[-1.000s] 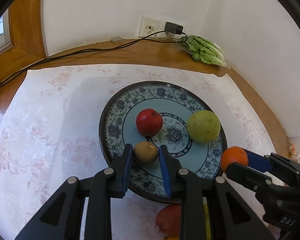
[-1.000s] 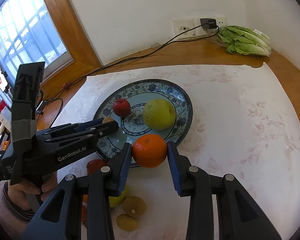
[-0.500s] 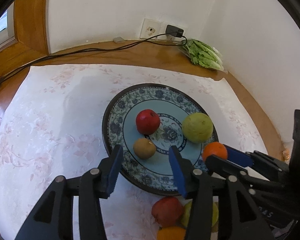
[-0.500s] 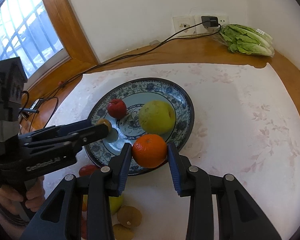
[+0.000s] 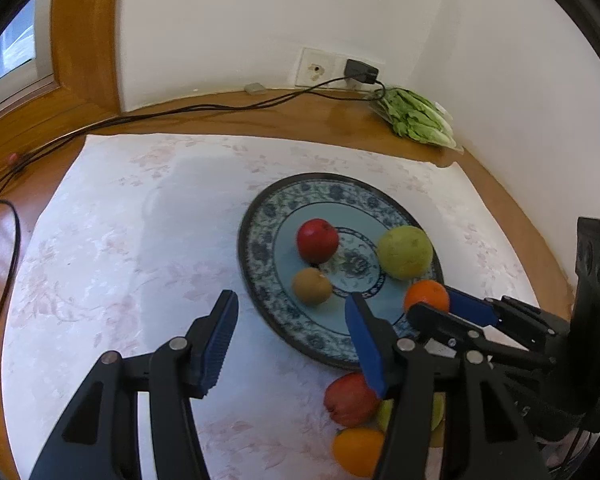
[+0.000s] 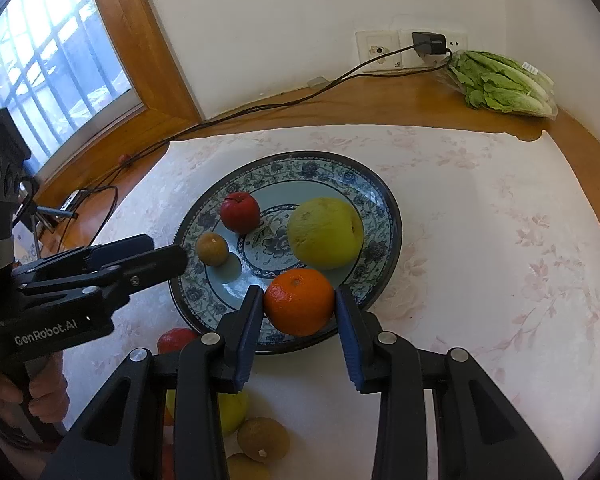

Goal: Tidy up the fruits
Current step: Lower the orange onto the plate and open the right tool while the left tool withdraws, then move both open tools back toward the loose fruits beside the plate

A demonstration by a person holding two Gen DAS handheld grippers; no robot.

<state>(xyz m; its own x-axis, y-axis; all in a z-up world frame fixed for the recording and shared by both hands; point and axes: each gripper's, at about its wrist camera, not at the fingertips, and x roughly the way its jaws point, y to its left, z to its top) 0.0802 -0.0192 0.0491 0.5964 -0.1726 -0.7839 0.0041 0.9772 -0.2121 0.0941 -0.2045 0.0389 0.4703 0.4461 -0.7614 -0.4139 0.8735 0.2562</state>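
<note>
A blue patterned plate (image 6: 374, 184) (image 5: 260, 216) holds a red apple (image 6: 240, 212) (image 5: 317, 240), a brown kiwi (image 6: 212, 249) (image 5: 312, 286) and a yellow-green pear (image 6: 325, 233) (image 5: 405, 252). My right gripper (image 6: 298, 314) is shut on an orange (image 6: 299, 301) (image 5: 426, 297) over the plate's near rim. My left gripper (image 5: 290, 334) is open and empty, drawn back just left of and in front of the plate; it also shows in the right wrist view (image 6: 140, 256).
Loose fruit lies in front of the plate: a red apple (image 5: 350, 400), an orange (image 5: 356, 450), a green fruit (image 6: 232, 410), kiwis (image 6: 262, 438). Bagged lettuce (image 6: 500, 84) and a plugged-in cable (image 6: 428, 42) lie by the back wall. A floral cloth (image 5: 120, 248) covers the wooden table.
My left gripper has let go of the kiwi on the plate, opened wide and pulled back to the left. My right gripper has carried the orange forward over the plate's rim.
</note>
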